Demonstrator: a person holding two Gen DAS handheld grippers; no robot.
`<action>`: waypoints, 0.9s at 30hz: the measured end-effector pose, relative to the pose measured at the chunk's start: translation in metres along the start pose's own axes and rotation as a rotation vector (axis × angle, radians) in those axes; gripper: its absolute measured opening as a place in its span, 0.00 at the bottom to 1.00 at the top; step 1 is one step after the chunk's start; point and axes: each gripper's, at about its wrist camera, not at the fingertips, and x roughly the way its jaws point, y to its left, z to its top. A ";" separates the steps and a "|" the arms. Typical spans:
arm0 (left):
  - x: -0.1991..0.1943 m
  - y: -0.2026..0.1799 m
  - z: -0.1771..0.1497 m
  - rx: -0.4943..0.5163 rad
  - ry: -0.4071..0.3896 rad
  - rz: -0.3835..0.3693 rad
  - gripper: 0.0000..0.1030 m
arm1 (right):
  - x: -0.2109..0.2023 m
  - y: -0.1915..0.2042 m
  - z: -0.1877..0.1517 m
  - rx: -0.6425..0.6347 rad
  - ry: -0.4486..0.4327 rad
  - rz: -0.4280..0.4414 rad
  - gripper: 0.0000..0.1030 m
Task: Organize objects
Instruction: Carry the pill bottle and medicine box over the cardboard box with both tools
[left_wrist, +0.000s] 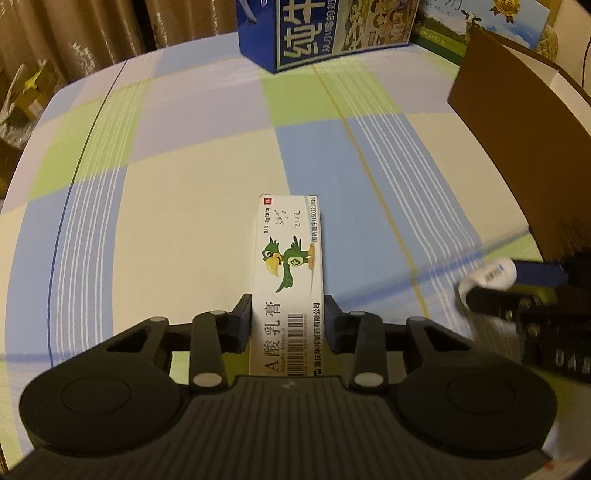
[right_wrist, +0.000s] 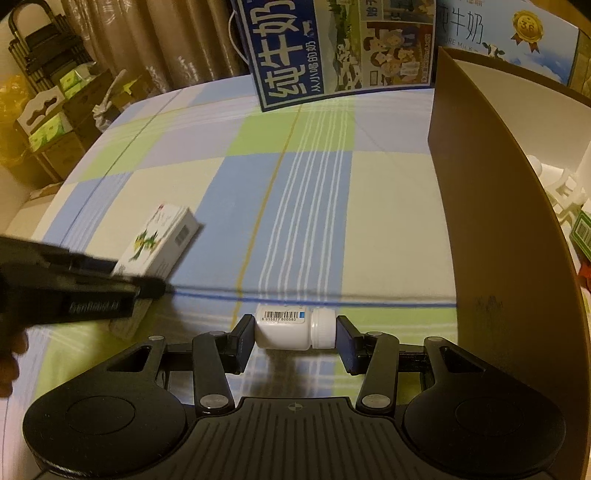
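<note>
A white ointment box (left_wrist: 288, 258) printed with a green bird lies lengthwise between the fingers of my left gripper (left_wrist: 288, 314), which is shut on its near end. A small white pill bottle (right_wrist: 291, 330) with a barcode label lies sideways, cap to the right. My right gripper (right_wrist: 295, 334) is shut on it, one pad on its base and one on its cap. In the right wrist view the ointment box (right_wrist: 162, 236) sticks out of the left gripper (right_wrist: 147, 288) at the left. The left wrist view shows the bottle (left_wrist: 491, 275), blurred, at the right edge.
A checked blue, green and cream cloth (right_wrist: 314, 192) covers the table. An open brown cardboard box (right_wrist: 480, 192) stands at the right with several items inside. A blue milk carton (right_wrist: 332, 51) stands at the back. Curtains and stacked boxes lie beyond the left edge.
</note>
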 end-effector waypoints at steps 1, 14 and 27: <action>-0.002 0.001 -0.006 -0.010 0.012 -0.005 0.32 | -0.002 0.001 -0.002 -0.004 0.002 0.003 0.42; -0.052 -0.023 -0.087 -0.066 0.092 -0.092 0.32 | -0.042 0.001 -0.063 -0.048 0.088 0.045 0.42; -0.055 -0.063 -0.093 -0.001 0.096 -0.082 0.35 | -0.072 -0.011 -0.094 -0.013 0.090 0.040 0.42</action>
